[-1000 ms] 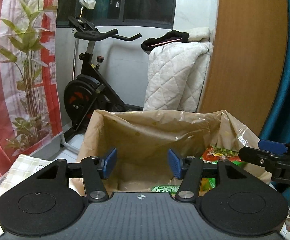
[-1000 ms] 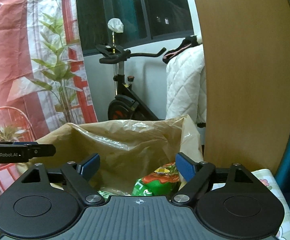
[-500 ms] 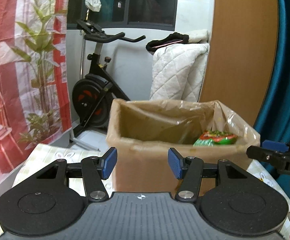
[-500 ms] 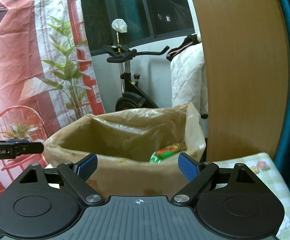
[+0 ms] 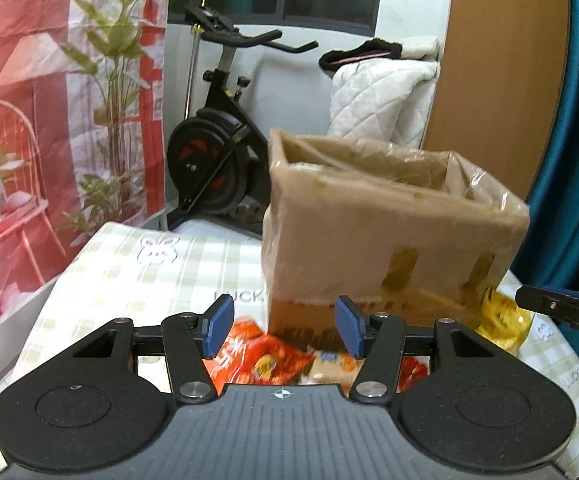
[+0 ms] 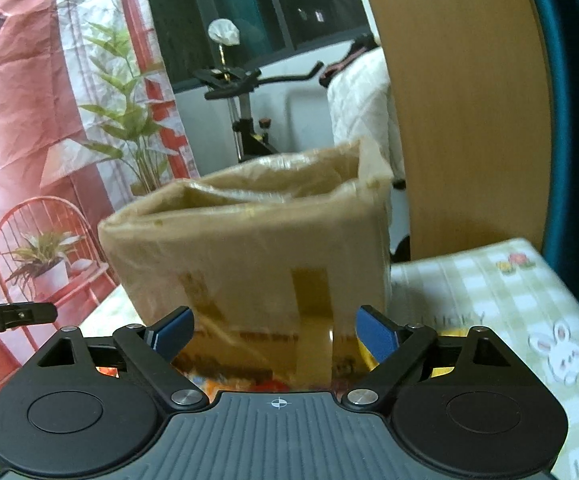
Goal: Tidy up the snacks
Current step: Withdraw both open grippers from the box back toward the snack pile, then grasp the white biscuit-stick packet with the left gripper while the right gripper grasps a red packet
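A: Item one, box [image 5: 393, 236]: brown cardboard, tall, rectangular, lined with crinkly clear plastic, standing on the checked tabletop [image 5: 161, 272].

B: And the snacks?

A: Snacks [image 5: 265, 360] are lying loose on the tabletop just before the box: a glossy red-orange packet, a small pale one beside it, and a yellow packet [image 5: 501, 316] at the box's right corner. All soft foil or film, blurred.

B: Left tongs [image 5: 283, 326]?

A: Blue pads standing half apart, nothing between them, hovering over the red-orange packet.

B: Right tongs [image 6: 275, 334]?

A: Standing wide and empty, facing the box's front.

B: Step in hand?

A: I'd judge a pick is being lined up. Next, the left tongs are needing to drop onto a packet, pinch its crinkly edge, then lift it over the tall rim.
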The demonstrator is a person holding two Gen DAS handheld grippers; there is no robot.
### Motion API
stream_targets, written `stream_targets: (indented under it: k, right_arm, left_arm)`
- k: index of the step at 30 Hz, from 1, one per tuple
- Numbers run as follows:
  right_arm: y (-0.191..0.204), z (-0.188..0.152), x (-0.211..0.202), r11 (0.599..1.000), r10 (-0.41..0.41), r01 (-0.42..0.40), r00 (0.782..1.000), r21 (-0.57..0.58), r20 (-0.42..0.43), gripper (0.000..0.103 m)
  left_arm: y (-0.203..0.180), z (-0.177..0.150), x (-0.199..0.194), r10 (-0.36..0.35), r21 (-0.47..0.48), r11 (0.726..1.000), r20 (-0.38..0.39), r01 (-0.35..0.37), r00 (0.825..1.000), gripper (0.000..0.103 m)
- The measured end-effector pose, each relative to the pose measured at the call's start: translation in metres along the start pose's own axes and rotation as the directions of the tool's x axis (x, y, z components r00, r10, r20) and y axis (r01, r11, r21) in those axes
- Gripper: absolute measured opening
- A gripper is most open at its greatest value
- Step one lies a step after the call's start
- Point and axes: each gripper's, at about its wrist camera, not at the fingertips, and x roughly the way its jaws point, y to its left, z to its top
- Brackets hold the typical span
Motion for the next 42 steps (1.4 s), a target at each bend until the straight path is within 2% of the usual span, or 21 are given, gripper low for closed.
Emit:
stream_targets:
  k: [16, 23, 26, 36, 42]
  right_arm:
    - [-0.011, -0.066, 0.013, 0.998, -0.043, 0.048, 0.994, 0.043, -0.103, 0.085]
    - [-0.016, -0.08, 0.016, 0.997, -0.061, 0.066, 0.989, 0.031, -0.131, 0.084]
    - [-0.018, -0.085, 0.019, 0.997, -0.063, 0.068, 0.988, 0.027, -0.143, 0.08]
    - [-0.017, -0.096, 0.028, 0.998, -0.064, 0.06, 0.982, -0.027, -0.179, 0.078]
    - [-0.016, -0.102, 0.049, 0.991, -0.07, 0.041, 0.97, -0.13, -0.231, 0.072]
  left_arm:
    - [0.02, -0.05, 0.004, 0.015, -0.016, 1.0, -0.067, -0.016, 0.998, 0.058]
    - [0.029, -0.064, 0.007, 0.013, -0.029, 0.999, -0.099, -0.016, 0.995, 0.058]
    - [0.029, -0.069, 0.009, 0.01, -0.028, 1.0, -0.108, -0.013, 0.994, 0.058]
    - [0.021, -0.08, 0.023, -0.015, -0.038, 0.999, -0.14, 0.009, 0.99, 0.058]
    - [0.011, -0.081, 0.035, -0.049, -0.056, 0.998, -0.14, 0.041, 0.989, 0.058]
